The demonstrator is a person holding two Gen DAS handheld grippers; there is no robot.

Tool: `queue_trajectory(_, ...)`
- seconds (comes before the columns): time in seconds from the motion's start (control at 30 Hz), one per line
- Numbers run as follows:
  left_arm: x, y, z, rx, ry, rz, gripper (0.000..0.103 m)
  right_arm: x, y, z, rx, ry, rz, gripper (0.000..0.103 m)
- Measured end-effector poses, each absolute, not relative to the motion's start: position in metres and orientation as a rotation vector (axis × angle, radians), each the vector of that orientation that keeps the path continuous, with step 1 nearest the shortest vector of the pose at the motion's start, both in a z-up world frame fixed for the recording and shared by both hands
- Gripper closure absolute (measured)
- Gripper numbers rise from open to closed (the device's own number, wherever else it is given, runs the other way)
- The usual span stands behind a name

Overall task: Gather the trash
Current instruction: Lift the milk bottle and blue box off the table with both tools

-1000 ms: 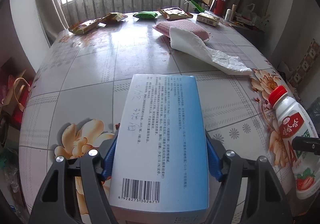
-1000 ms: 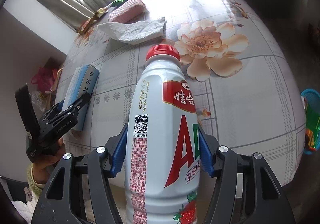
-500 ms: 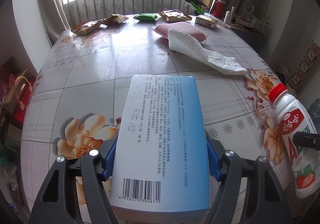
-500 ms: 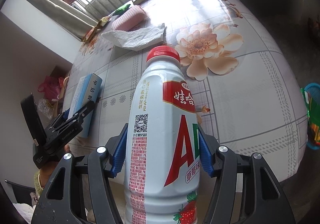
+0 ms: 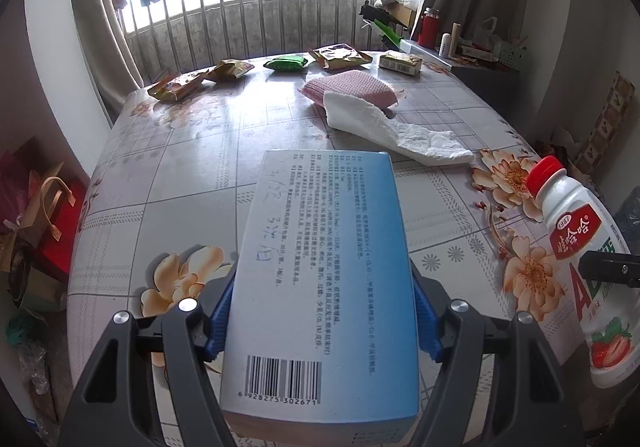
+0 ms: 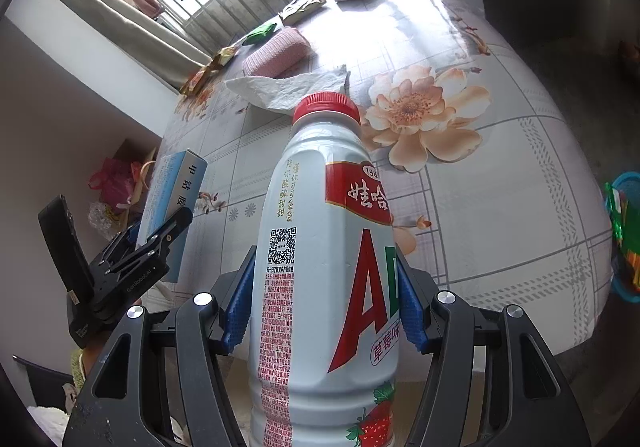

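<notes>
Blue ribbed pads of the left gripper [image 5: 320, 311] press both long sides of a pale blue carton [image 5: 320, 287], holding it flat-side up above the near edge of the table [image 5: 192, 151]. Its upper face carries small printed Chinese text, some handwritten blue strokes, and a barcode numbered 6 928275 302671. From the right wrist camera the same carton [image 6: 172, 187] shows large Chinese characters down its narrow side, with the left gripper [image 6: 160, 235] clamped on it off the table's left edge.

Beyond the carton, along the far edge, lie from left to right two crumpled yellow snack wrappers [image 5: 200, 81], a green packet [image 5: 286, 63], another opened wrapper [image 5: 340, 57] and a small yellow box [image 5: 400, 63]. Nearer the middle, a pink waffle-textured cloth [image 5: 352, 91] sits with a white paper towel [image 5: 392, 131] draped from it toward the right edge.

At the right, the right gripper [image 6: 324, 307] is closed on a white plastic bottle [image 6: 320, 287] with a red cap, held upright just off the near right corner of the table. Its red label reads 娃哈哈 with "AD" in big red letters, a QR code, red fine print and a strawberry picture near the base. In the left wrist view the bottle [image 5: 576, 247] stands at the frame's right side. A blue bin [image 6: 624, 239] holding colourful wrappers sits on the floor past the table's right edge.
</notes>
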State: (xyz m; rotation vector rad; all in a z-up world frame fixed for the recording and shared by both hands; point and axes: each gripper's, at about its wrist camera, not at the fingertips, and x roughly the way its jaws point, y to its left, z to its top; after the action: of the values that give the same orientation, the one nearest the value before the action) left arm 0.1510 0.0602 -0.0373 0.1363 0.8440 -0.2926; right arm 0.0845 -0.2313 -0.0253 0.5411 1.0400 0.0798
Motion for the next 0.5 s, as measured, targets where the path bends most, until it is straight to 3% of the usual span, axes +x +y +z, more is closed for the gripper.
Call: queue_trajectory(0.5,0.118,0.034,-0.004,0.137,0.791,-0.370,0.034,0.043,-0.257,-0.005,0.600,0.938,0.062,0.045)
